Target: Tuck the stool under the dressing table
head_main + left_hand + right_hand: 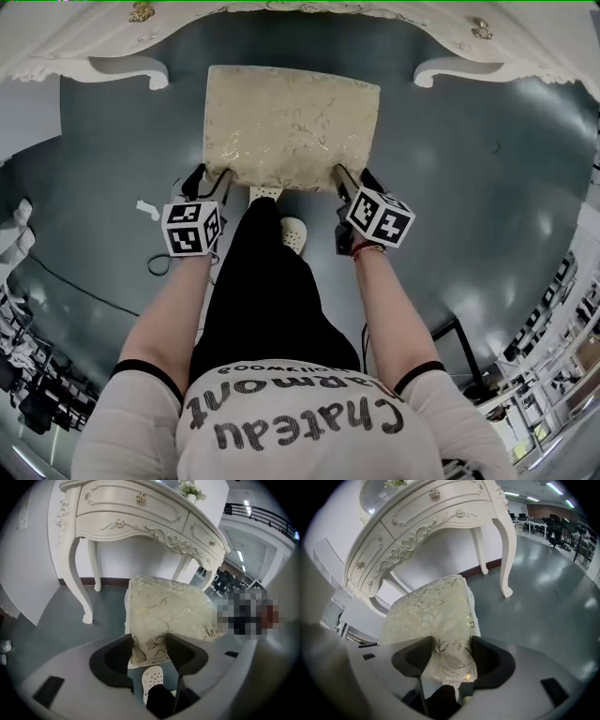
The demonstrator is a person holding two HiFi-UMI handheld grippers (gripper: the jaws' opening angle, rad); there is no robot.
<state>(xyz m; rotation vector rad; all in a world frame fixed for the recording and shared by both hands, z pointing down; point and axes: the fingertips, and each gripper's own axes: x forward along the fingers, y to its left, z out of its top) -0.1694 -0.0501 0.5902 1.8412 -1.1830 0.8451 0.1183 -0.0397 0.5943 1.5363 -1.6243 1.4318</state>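
Stool [291, 127]: cream seat cover with a gold leaf pattern, standing on the floor [469, 169] in front of the dressing table [281, 17], centred on its kneehole. Far edge about level with the feet of the two front legs, the rest of the seat out on the near side.

Dressing table: white and carved, with curved front legs [77, 573] and drawers with brass knobs [140, 498]. Rising just beyond the stool [168, 606] in the left gripper view, and the same dressing table [436, 517] beyond the stool [433, 611] in the right gripper view.

Left gripper [214, 180]: at the near left corner of the seat, pointing steeply down. In the left gripper view, left gripper [149, 641] set wide and clamped on that corner, the patterned fabric filling the gap and touching both pads.

Right gripper [347, 180]: at the near right corner. In the right gripper view, right gripper [451, 646] likewise wide and pinching the corner of the seat, cover pressed against both pads.

Marker cubes: one on the left gripper [192, 228], one on the right [382, 216].

Person: bare forearms behind the grippers, a black trouser leg between them.

White perforated clog [293, 234]: on the floor just behind the seat's near edge, between the two grippers; also below the left jaws [152, 679].

Floor: dark grey, glossy.

Potted plant [190, 489]: small, on the table top.
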